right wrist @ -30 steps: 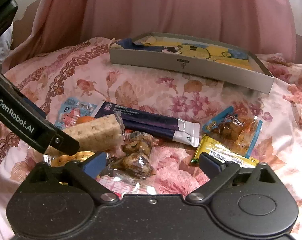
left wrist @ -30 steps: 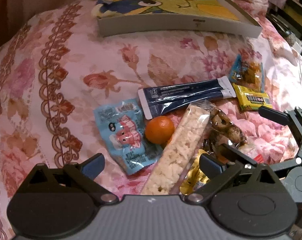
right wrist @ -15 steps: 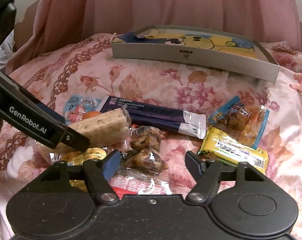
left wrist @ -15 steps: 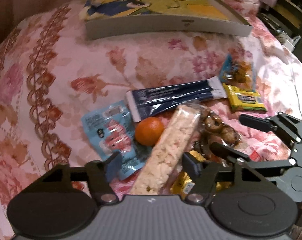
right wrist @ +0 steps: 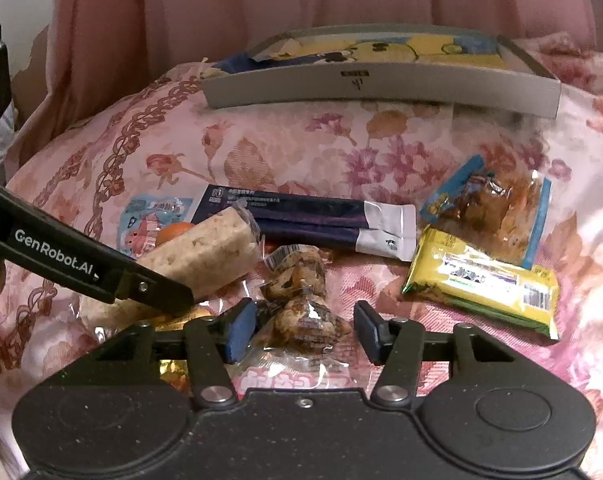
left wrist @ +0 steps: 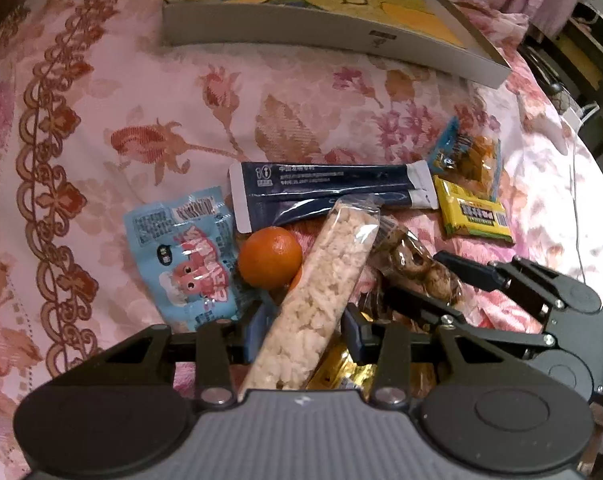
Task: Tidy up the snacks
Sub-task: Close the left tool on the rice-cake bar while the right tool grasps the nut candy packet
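Pink floral cloth (left wrist: 149, 92) carries the scattered snacks. The left gripper (left wrist: 303, 330) is clamped on the near end of a long clear-wrapped puffed-rice bar (left wrist: 321, 296), beside a small orange (left wrist: 269, 257). The right gripper (right wrist: 303, 330) has its fingers apart around a clear bag of brown nuts (right wrist: 301, 304), not touching it. A grey shallow tray (right wrist: 381, 92) lies well beyond.
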Demonstrator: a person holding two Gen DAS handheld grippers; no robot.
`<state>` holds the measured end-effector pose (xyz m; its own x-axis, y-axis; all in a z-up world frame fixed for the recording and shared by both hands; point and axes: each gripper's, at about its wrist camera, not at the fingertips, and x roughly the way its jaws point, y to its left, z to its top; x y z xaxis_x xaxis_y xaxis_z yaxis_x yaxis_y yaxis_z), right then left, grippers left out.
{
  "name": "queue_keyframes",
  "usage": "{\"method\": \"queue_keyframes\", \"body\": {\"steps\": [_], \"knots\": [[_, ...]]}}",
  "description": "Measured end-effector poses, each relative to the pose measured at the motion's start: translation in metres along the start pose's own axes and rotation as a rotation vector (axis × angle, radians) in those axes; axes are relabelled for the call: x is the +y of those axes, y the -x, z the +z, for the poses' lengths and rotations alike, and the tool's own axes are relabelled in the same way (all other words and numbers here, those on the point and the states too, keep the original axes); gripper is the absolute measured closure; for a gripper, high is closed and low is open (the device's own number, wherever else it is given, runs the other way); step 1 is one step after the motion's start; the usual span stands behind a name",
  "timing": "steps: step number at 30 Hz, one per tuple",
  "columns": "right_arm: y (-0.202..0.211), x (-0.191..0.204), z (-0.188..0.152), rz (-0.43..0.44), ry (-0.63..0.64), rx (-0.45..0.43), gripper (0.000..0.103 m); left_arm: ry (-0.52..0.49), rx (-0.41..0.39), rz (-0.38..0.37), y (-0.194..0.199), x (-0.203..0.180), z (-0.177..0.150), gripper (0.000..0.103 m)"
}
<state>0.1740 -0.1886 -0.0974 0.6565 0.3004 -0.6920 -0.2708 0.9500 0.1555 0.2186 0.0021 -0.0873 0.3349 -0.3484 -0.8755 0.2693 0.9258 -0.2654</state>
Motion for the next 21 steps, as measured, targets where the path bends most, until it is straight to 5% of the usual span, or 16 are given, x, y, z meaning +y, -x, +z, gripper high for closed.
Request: {"method": "queue_keyframes", "body": {"steps": [12,21], "knots": [[0.0,-0.005,0.002,0.03,-0.087,0.031,0.053,0.048,-0.013,-0.006,0.002,0.0,0.002,0.062],[0.01,0.005,0.002,-0.012,-0.037,0.049,0.057,0.181,0.004,-0.089,0.011,0.011,0.002,0.069]]}}
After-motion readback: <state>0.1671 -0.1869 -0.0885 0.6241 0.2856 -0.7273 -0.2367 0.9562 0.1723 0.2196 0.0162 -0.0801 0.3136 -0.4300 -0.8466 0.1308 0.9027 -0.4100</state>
